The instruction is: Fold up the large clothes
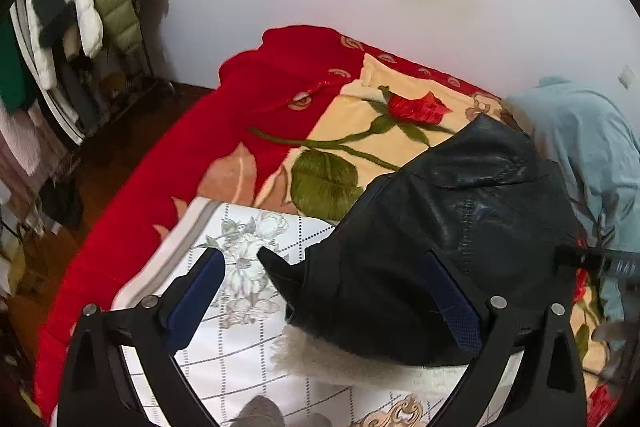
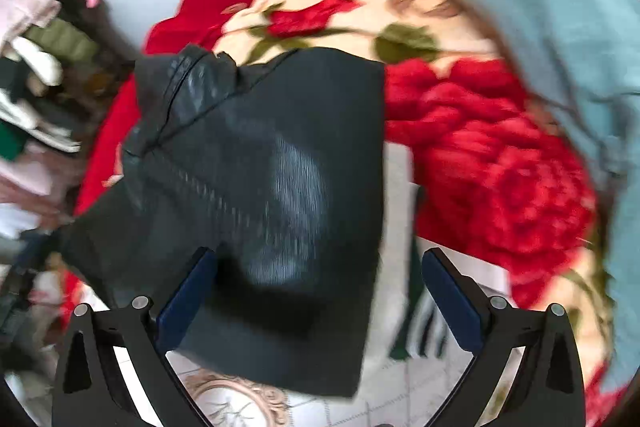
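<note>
A black leather jacket (image 1: 452, 203) lies bunched on the bed, with its pale fleece lining (image 1: 340, 359) showing at the near edge. My left gripper (image 1: 326, 287) hovers over the jacket's near left corner, open, and its blue pads (image 1: 196, 299) touch nothing. In the right wrist view the same jacket (image 2: 260, 167) is a flat dark slab with a zipper line. My right gripper (image 2: 320, 291) stands open above the jacket's near part. The left pad is over the leather and the right pad (image 2: 452, 303) is over the sheet. That view is motion-blurred.
The bed carries a red and cream rose blanket (image 1: 352, 131) with a white flowered sheet (image 1: 248, 267) on top. Light blue fabric (image 1: 580, 147) fills the right side. A crowded clothes rack (image 1: 76, 39) stands at the left by the white wall, over dark floor (image 1: 108, 163).
</note>
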Demonstrator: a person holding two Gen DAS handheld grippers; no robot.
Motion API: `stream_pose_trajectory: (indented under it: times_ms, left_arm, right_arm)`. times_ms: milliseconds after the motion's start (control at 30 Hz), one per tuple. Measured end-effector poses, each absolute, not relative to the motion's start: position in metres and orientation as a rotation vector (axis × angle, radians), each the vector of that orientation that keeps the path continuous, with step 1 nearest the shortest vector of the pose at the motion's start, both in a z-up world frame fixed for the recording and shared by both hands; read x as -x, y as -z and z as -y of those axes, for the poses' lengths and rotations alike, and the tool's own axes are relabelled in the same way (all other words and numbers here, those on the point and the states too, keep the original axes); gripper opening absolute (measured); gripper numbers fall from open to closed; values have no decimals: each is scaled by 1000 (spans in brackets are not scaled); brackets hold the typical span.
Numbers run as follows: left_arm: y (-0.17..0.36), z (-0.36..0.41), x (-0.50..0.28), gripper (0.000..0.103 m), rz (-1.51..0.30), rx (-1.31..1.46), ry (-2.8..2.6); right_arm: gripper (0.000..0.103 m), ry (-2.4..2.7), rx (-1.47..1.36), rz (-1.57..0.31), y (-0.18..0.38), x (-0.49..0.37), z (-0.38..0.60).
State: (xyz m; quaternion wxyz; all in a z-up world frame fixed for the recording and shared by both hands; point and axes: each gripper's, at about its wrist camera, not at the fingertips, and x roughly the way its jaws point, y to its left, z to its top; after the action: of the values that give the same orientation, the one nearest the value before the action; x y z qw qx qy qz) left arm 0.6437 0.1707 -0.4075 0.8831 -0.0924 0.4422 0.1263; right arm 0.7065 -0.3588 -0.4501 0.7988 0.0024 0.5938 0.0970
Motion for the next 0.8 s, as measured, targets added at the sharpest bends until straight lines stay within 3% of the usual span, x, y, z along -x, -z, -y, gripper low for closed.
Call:
stream_pose_trajectory:
  times_ms: [333,800]
  left_arm:
    - [355,-147,-588,102,-921,60,-192]
    - [246,-132,-468,102,-885,19,-34]
  right_arm:
    - [103,100,96,-1136,375,-564,335]
    - [103,247,60,-973,203,-381,316]
